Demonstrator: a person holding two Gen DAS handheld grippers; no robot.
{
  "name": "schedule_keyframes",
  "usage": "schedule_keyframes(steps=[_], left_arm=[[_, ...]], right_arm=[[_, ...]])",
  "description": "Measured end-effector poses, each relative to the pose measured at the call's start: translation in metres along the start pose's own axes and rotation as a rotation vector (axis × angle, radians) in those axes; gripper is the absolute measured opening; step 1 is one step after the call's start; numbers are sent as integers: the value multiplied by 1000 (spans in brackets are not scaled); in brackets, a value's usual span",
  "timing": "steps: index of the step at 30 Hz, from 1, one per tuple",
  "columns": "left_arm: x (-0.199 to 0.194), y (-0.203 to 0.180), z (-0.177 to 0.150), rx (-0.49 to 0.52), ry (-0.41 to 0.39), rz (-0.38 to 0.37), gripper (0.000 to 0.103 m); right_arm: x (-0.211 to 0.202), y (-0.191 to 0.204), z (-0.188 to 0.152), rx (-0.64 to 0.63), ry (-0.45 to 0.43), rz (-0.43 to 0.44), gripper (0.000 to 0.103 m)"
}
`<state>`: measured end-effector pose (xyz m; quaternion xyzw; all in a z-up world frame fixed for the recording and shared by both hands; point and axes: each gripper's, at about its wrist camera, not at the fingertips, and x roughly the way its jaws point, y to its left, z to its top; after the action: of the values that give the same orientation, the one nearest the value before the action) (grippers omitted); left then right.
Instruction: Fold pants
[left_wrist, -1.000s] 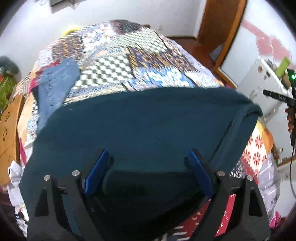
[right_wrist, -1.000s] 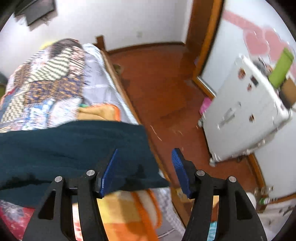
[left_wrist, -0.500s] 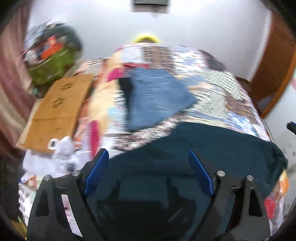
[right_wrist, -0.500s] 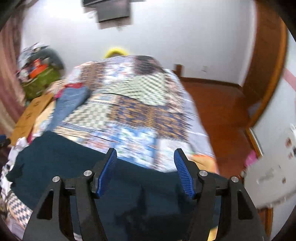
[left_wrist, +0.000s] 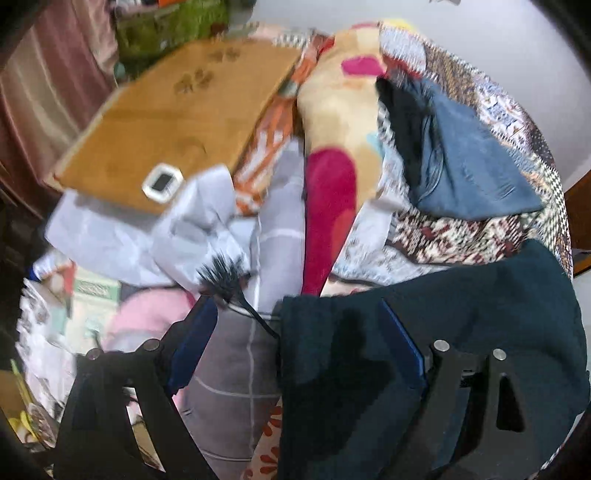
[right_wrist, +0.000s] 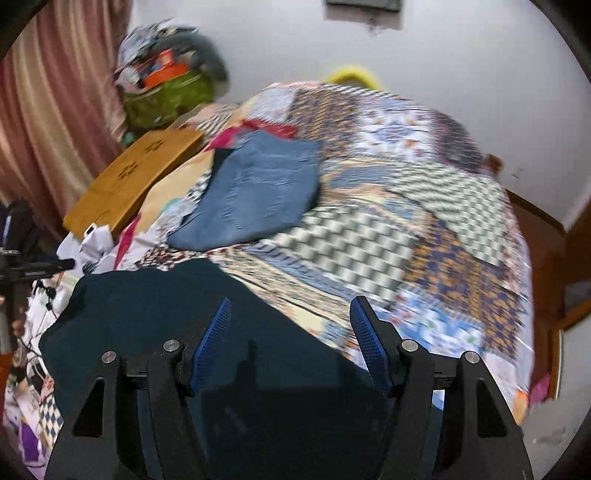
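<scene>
Pants (right_wrist: 155, 325) on bed | both grippers angled down, jaws apart

Both wrist views downward, near bed (right_wrist: 406, 206)

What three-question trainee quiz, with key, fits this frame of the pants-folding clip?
1. True or false: the blue jeans lie on top of the dark teal pants.
2. Are the right gripper fingers pinching any cloth?
3. Left wrist view: what lies beside the quilt, bearing a small white device? A) wooden board B) suitcase C) pillow

Key:
1. False; they lie apart.
2. No, the fingers stand open above the teal pants.
3. A, the wooden board.
</scene>
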<state>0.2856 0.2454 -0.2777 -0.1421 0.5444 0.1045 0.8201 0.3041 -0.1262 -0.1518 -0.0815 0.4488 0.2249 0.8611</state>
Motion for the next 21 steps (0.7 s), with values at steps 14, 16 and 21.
schedule_keyframes(steps=[14, 16, 21], left_arm=[[29, -20, -6, 38, 79, -231, 26], [21, -20, -6, 40, 42, -217, 17], [-1, -31, 1, 121, -75, -87, 14]], right_arm=[[114, 44, 23, -29, 238, 205, 39], [112, 50, 23, -64, 227, 206, 30], [99, 58, 30, -97, 164, 153, 7]])
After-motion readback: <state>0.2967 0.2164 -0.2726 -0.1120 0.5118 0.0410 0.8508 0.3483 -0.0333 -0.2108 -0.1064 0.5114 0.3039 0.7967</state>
